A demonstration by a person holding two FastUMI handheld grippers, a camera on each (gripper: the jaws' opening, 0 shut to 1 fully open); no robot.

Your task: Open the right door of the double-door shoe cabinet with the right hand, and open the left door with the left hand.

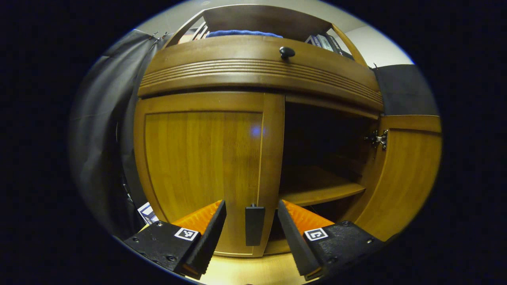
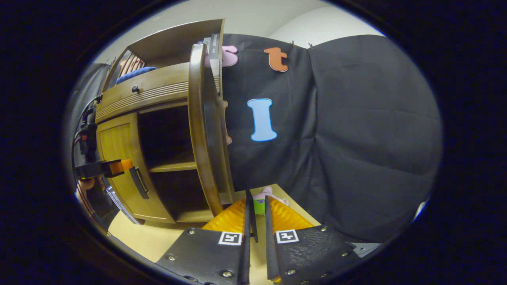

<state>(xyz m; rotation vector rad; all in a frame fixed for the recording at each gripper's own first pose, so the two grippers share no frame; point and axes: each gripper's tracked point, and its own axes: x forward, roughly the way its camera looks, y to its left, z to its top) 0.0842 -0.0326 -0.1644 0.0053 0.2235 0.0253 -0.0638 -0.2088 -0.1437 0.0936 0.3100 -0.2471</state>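
Note:
The wooden shoe cabinet [image 1: 257,71] faces me in the left gripper view. Its left door [image 1: 202,158] is closed, and that door's dark handle [image 1: 254,223] stands between the spread fingers of my open left gripper [image 1: 251,221], untouched. The right door [image 1: 404,174] is swung wide open, showing a dark interior with a shelf [image 1: 321,190]. In the right gripper view the right door [image 2: 206,130] is edge-on. Its handle [image 2: 252,215] lies inside my right gripper [image 2: 256,198], against one finger, with a slit of floor between it and the other. The left gripper [image 2: 103,168] hovers by the left door's handle [image 2: 138,182].
Black cloth [image 2: 356,138] hangs close behind the open right door. A small pink and green object [image 2: 263,200] lies on the pale floor [image 2: 150,237] by that cloth. Books and a blue cloth [image 1: 241,33] sit on top of the cabinet, above a drawer knob [image 1: 286,52].

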